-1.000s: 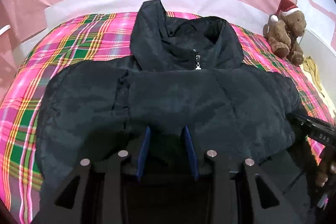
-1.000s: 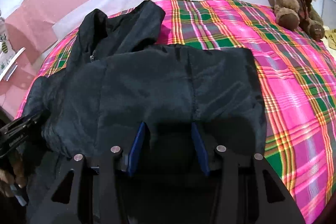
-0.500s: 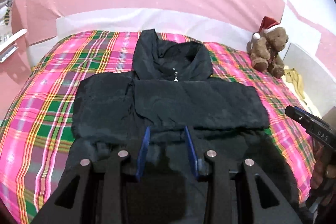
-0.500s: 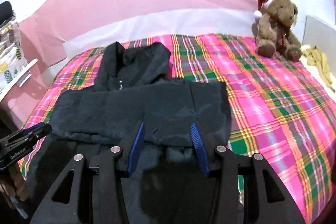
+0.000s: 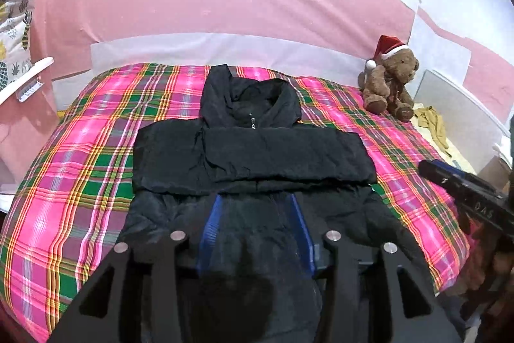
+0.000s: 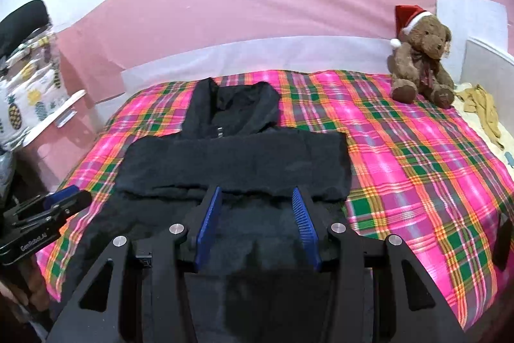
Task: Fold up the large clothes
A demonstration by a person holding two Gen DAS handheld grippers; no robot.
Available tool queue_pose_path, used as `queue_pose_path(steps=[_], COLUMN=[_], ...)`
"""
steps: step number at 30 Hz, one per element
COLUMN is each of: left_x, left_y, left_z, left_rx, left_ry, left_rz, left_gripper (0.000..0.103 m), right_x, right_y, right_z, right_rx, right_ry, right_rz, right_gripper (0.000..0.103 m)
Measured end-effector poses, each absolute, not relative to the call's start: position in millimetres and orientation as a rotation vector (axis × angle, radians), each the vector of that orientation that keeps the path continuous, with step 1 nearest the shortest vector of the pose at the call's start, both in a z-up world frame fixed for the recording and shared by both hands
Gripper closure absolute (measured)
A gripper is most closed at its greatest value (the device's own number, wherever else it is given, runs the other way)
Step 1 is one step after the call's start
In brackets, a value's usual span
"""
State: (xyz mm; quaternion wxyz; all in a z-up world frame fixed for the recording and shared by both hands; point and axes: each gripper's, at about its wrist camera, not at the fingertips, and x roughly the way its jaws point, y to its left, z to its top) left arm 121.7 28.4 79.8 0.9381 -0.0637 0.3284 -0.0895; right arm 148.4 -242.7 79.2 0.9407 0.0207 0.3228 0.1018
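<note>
Left gripper (image 5: 255,230) in left wrist view: jaws opening, blue pads apart, nothing clamped; black jacket (image 5: 253,156) only behind/below them. Jacket lies flat on plaid bedspread (image 5: 90,156), sleeves folded across chest, hood toward wall; near hem hidden by gripper frame. Right gripper's (image 5: 462,192) tip pokes in at right edge.

Right wrist view: right gripper (image 6: 257,224) released, pads apart, gripping nothing. Jacket's (image 6: 231,163) lower part cut off by frame; dark, creases hard to read. Teddy bear (image 6: 420,53) sits far corner.

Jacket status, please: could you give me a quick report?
Both tools, left opening, right open, hold nothing. Black jacket flat on bed, sleeves folded across. Teddy bear well clear.
</note>
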Motion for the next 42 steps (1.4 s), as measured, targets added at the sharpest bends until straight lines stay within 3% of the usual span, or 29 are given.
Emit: queue_pose_path(steps=[13,26,42], left_x=[179.6,314.7,522.8], left_y=[34.3,45.2,51.6], left_z=[86.6,99.0,16.7], left_rx=[-0.029,-0.083,-0.06], left_ry=[0.696,0.7,0.854], left_rz=[-0.157,-0.174,-0.077], left_gripper=[0.049,0.04,0.038], right_x=[208.8,341.0,544.7], right_y=[-200.9,-203.6,-212.9], right_z=[73.9,77.4,23.6], right_rx=[-0.047,-0.03,0.0], right_ry=[0.728,0.785,0.885], right_rz=[0.357,0.354,0.248], right_gripper=[0.055,0.054,0.054])
